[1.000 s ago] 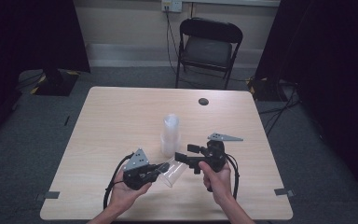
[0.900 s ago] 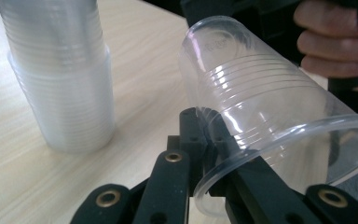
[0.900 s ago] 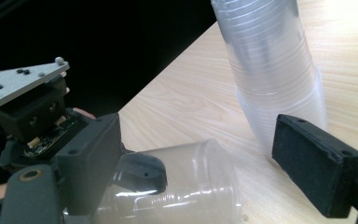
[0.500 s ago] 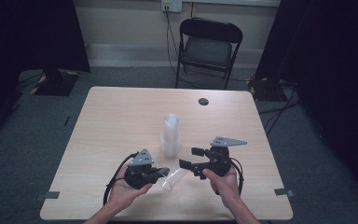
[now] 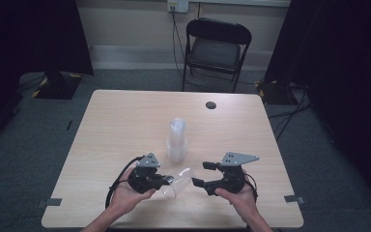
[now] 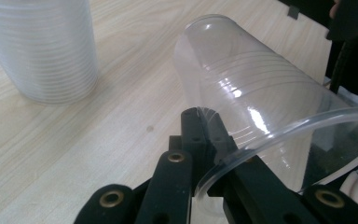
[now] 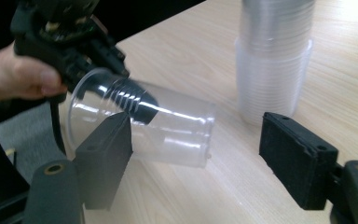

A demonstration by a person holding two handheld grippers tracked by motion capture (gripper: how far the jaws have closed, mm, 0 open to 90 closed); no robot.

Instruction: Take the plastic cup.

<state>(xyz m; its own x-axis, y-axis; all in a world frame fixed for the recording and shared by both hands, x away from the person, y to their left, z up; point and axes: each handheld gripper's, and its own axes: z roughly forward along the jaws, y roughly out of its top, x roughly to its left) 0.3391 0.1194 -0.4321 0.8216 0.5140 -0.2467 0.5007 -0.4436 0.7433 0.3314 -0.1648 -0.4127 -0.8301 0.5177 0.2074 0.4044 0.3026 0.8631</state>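
1. Clear plastic, a single cup (image 5: pixel 178 181) now lies on its side just in front of the stack of cups (image 5: pixel 176 140); a second ago it sat closer under the stack, between two grippers that were nearer each other.
2. The right gripper (image 5: pixel 199 175) has drawn back to the right of the stack since then, and its jaws stand wide apart, holding nothing.
3. The left gripper (image 6: pixel 200 140) is clamped on the cup's rim, one jaw inside the mouth and one outside.
4. The cup's long axis runs slantwise: its base points up towards the stack, and its open mouth points towards the person's left hand (image 5: pixel 125 195).
5. In the right gripper view the cup's side rests on the wooden table (image 5: pixel 125 121), just beside the stack.
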